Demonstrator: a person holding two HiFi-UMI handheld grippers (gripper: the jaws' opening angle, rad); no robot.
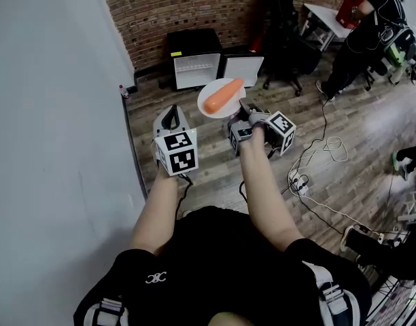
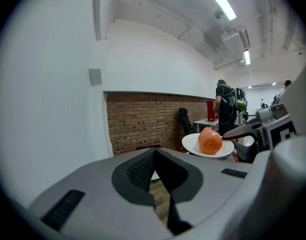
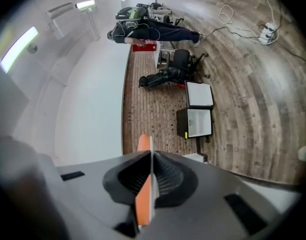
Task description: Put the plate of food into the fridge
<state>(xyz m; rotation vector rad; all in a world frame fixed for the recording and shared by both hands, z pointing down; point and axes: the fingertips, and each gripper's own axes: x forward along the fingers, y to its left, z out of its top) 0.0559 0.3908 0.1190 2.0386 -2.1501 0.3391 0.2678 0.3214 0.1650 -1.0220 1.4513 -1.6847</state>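
One plate (image 1: 230,107), one carrot (image 1: 223,95) (one fridge (image 1: 193,43))

In the right gripper view the plate (image 3: 151,194) shows only as a thin white edge running from 12 to 6 o'clock, so most of the carrot (image 3: 142,204) is hidden behind it. The grey body of the right tool (image 3: 152,159) blocks the picture's lower half. In the head view the plate's rim covers that tool's tips, the open fridge (image 1: 194,70) at 12 o'clock is too small to tell what it holds, and a person's leg (image 1: 408,158) at 3 o'clock is cut off by the edge. In the left gripper view the left tool (image 2: 158,176) hides nearly all the floor.
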